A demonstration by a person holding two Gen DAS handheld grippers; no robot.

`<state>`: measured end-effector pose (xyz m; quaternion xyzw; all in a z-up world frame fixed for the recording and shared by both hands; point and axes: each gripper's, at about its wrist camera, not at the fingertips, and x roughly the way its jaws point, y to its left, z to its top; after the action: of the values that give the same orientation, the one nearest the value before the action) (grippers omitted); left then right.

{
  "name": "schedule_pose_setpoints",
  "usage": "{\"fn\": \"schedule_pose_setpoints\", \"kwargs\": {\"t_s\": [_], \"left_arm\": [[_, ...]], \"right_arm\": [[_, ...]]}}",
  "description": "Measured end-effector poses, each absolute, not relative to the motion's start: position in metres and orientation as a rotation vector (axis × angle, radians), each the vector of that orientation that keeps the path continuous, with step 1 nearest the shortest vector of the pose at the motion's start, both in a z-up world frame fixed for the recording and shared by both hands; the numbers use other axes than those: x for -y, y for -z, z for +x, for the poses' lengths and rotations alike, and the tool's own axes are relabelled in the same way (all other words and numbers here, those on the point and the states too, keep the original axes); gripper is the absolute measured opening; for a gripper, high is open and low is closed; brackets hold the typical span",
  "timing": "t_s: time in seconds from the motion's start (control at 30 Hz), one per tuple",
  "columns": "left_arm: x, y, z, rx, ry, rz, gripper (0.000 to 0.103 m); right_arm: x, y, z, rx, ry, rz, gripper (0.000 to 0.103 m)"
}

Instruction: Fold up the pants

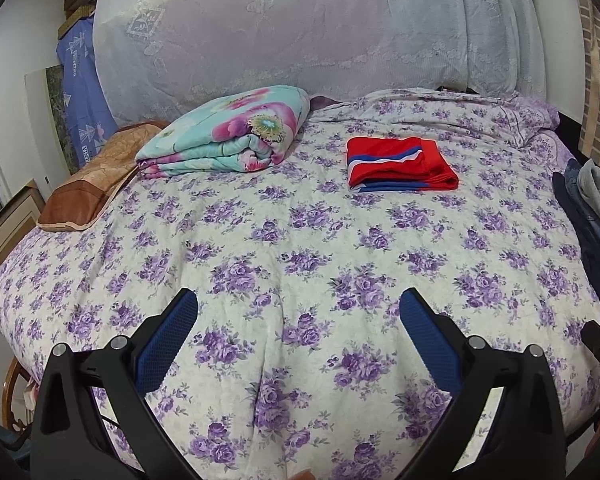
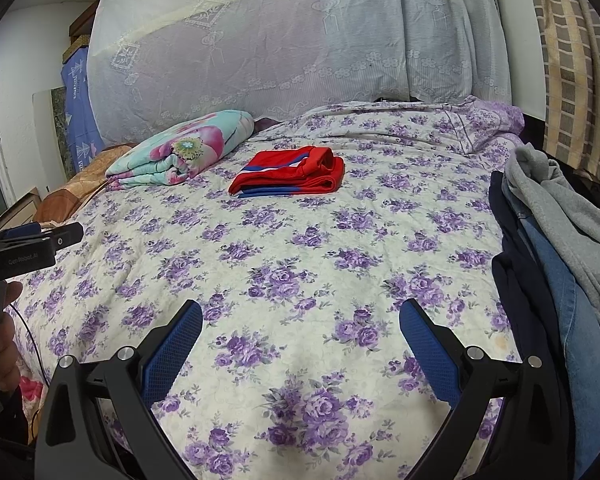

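Floral bed (image 1: pixel 300 240) lay before you; both grippers' jaws stood apart, empty. Red pants (image 1: pixel 400 164) sat folded; soft and light, probably best pinched at an edge

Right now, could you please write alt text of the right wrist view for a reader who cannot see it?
The open right gripper hovers over a purple-flowered bedspread, holding nothing. Folded red pants lie farther back beside a folded floral blanket; a pile of unfolded clothes sits at the right edge.

Red pants (image 2: pixel 290 172) folded on bedspread (image 2: pixel 300 248); right tool (image 2: pixel 300 320) spread, empty.
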<state>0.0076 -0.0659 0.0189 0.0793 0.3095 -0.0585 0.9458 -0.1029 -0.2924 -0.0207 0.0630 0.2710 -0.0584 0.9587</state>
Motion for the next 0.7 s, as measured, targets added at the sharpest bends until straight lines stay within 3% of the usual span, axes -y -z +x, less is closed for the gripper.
{"fn": "schedule_pose_setpoints", "kwargs": {"t_s": [0.7], "left_arm": [[0.0677, -0.0177, 0.0028, -0.63, 0.13, 0.161, 0.099]], "right_arm": [[0.2901, 0.0223, -0.103, -0.556, 0.12, 0.127, 0.1]]}}
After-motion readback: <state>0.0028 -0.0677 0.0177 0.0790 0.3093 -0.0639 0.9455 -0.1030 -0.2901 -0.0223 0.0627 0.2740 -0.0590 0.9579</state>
